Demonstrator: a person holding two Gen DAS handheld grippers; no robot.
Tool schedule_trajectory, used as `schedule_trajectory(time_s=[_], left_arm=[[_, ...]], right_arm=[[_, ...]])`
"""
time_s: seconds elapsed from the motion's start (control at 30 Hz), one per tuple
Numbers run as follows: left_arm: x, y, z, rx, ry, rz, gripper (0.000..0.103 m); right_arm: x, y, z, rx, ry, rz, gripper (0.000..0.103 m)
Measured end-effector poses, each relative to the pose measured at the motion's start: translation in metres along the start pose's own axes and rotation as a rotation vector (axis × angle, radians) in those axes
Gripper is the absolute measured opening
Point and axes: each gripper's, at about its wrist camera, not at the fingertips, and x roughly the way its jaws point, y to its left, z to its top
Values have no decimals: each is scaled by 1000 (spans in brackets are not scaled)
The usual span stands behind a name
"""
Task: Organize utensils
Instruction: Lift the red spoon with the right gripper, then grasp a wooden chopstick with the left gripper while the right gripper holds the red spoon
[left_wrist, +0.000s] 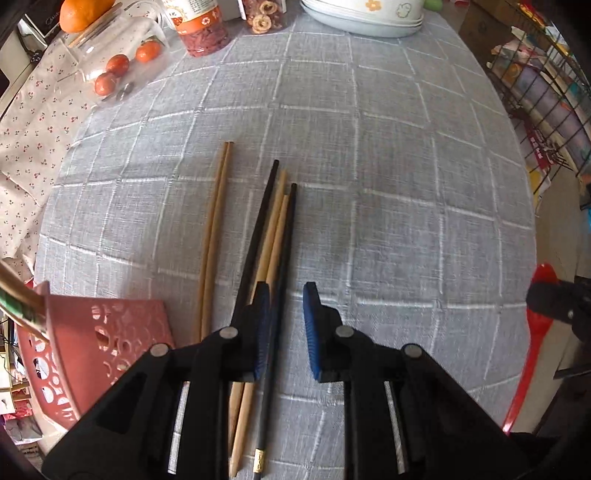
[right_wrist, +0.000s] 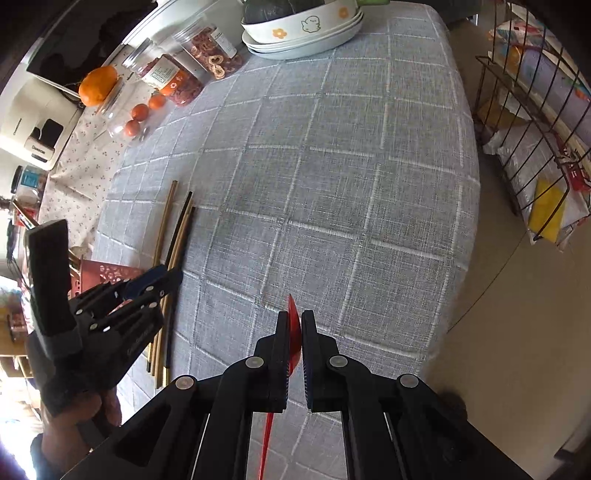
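Observation:
Several chopsticks lie on the grey checked tablecloth (left_wrist: 388, 177): a wooden pair (left_wrist: 216, 221) at the left, then two black chopsticks (left_wrist: 284, 251) around two more wooden ones (left_wrist: 275, 229). My left gripper (left_wrist: 286, 314) is open just above them, one black chopstick running between its fingers. It also shows in the right wrist view (right_wrist: 162, 277). My right gripper (right_wrist: 294, 332) is shut on a red plastic spoon (right_wrist: 293, 328), held above the table's right side. The spoon also shows in the left wrist view (left_wrist: 532, 332).
A pink perforated utensil basket (left_wrist: 96, 343) stands at the near left with sticks in it. At the back are jars (left_wrist: 199, 33), oranges (left_wrist: 118, 64) and stacked white dishes (left_wrist: 362, 18). A wire rack (right_wrist: 535, 122) stands right of the table edge.

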Motion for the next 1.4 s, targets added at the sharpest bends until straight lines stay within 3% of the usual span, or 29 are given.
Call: schedule_trajectory(time_s=[0.43,0.6,0.67,1.13,1.3,1.4], left_arm=[[12,0,14,-10,9,-33,16],[11,-2,12,-32,25,-231,16],[8,-9,10,1,25,-267,16],[9,-11,21,14,-23,-153,16],[19,-35,26,57,-20,-96,16],[19,-37,29,30,-23,-103,11]], right_arm=[[5,-1,5,21,10,9,6],[8,-2,7,28,15,9,6],[9,-3,8,34,16,7,6],[15,-5,10,50,24,2,6],[17,-7,11,53,26,-2,6],[15,-5,12,58,20,-6,6]])
